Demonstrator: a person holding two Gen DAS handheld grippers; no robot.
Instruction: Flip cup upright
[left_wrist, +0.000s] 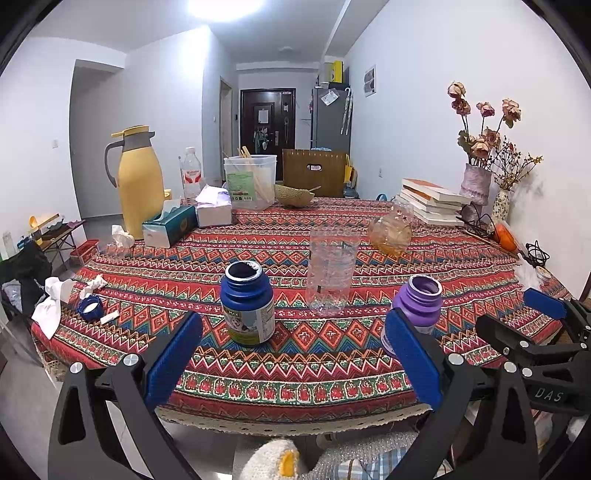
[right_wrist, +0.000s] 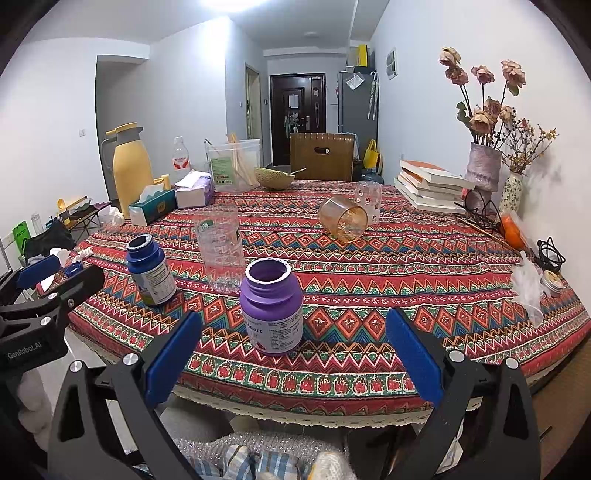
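An amber glass cup (right_wrist: 343, 218) lies on its side on the patterned tablecloth (right_wrist: 424, 273), mouth toward me; it also shows in the left wrist view (left_wrist: 390, 233). My left gripper (left_wrist: 293, 356) is open and empty at the table's near edge, in front of the blue bottle (left_wrist: 246, 304). My right gripper (right_wrist: 293, 356) is open and empty at the near edge, behind the purple bottle (right_wrist: 271, 308). The cup lies far beyond both grippers. The right gripper's fingers (left_wrist: 545, 302) show at the right of the left wrist view.
A clear plastic cup (right_wrist: 219, 253) stands upright mid-table, a patterned glass (right_wrist: 368, 199) behind the amber cup. A yellow jug (left_wrist: 138, 181), tissue boxes (left_wrist: 170, 225), a tub (left_wrist: 250, 181), stacked books (right_wrist: 430, 184) and vases (right_wrist: 482, 171) line the far and right sides.
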